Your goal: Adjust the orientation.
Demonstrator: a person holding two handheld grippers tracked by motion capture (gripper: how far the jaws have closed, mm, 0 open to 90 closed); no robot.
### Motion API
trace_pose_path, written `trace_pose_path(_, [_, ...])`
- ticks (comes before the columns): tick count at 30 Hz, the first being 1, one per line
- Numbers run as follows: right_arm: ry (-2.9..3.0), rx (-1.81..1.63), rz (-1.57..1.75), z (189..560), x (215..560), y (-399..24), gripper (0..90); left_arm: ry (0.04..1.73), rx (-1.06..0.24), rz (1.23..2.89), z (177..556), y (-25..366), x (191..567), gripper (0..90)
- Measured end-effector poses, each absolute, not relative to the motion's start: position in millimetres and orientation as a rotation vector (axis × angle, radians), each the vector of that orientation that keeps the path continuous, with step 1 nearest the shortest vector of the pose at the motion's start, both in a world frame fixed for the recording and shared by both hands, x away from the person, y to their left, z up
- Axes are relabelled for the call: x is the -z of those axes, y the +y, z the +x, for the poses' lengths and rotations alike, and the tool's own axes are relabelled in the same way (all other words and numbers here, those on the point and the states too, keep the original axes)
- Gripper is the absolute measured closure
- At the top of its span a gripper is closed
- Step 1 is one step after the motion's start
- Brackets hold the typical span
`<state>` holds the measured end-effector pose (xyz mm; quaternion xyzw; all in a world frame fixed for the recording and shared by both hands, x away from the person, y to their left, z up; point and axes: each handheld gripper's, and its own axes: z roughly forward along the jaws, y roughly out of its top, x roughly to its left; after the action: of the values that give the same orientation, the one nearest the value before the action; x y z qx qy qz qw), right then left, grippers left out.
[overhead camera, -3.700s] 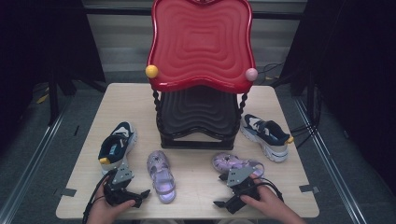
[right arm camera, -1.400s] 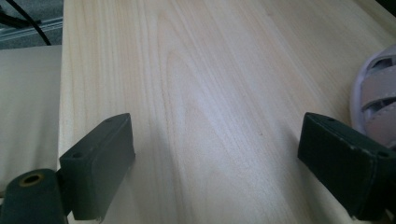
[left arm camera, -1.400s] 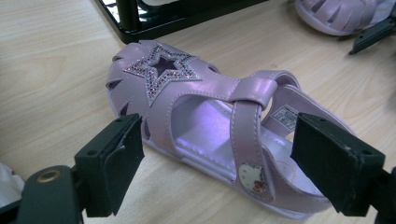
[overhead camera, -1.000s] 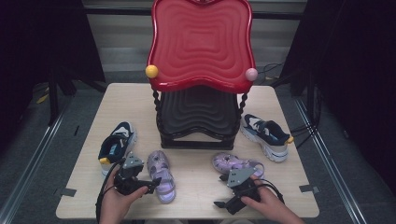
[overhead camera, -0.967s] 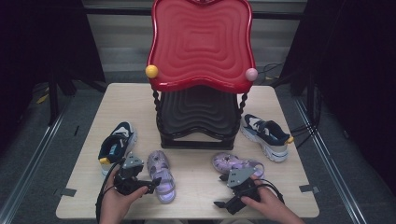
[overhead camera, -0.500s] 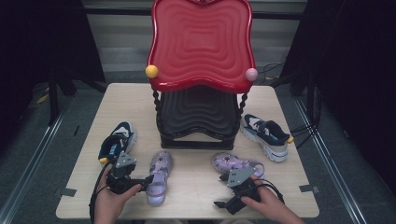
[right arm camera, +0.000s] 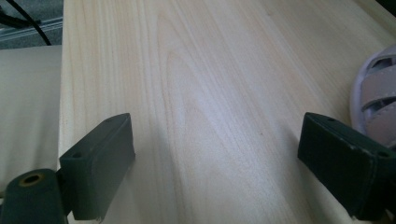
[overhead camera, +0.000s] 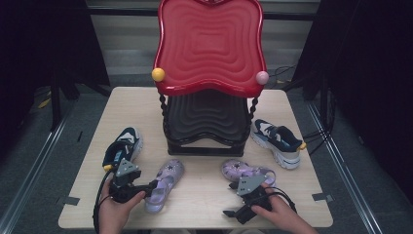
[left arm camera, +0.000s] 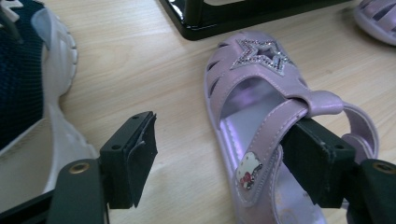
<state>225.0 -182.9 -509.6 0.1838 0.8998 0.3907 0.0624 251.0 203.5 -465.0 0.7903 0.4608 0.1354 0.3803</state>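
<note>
A lilac sandal (overhead camera: 164, 185) with a glitter star lies tilted on the table, front left. My left gripper (overhead camera: 152, 188) reaches it from the left. In the left gripper view one jaw sits inside the lilac sandal (left arm camera: 261, 88) under its strap, and the other stands off its outer side. The left gripper (left arm camera: 224, 163) has just been closing, the sandal's side wall is between its jaws, and a gap remains. The second lilac sandal (overhead camera: 246, 171) lies front right. My right gripper (overhead camera: 234, 214) rests open over bare wood beside it, the right gripper (right arm camera: 215, 172) empty.
A red-topped, black-based rack (overhead camera: 209, 53) stands mid-table, its base (left arm camera: 233, 18) just beyond the sandal. One navy sneaker (overhead camera: 123, 146) lies close left of my left gripper, another (overhead camera: 277, 141) at the right. The second sandal (right arm camera: 373, 107) edges the right gripper view.
The left gripper came up to the sandal and slid a jaw into it. The sandal has swung round, heel toward the front left. The right hand stays put.
</note>
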Motion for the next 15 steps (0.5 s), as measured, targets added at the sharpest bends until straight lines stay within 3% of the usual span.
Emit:
trace_pose_path(8, [2.720,-1.181,0.557,224.8,509.6,-182.9,9.9,1.181,-0.346,2.010,250.9,202.5,468.0,25.9])
trace_pose_path(15, [2.719,-1.181,0.556,224.8,509.6,-182.9,9.9,1.166,-0.346,2.032,249.3,196.0,471.0,15.5])
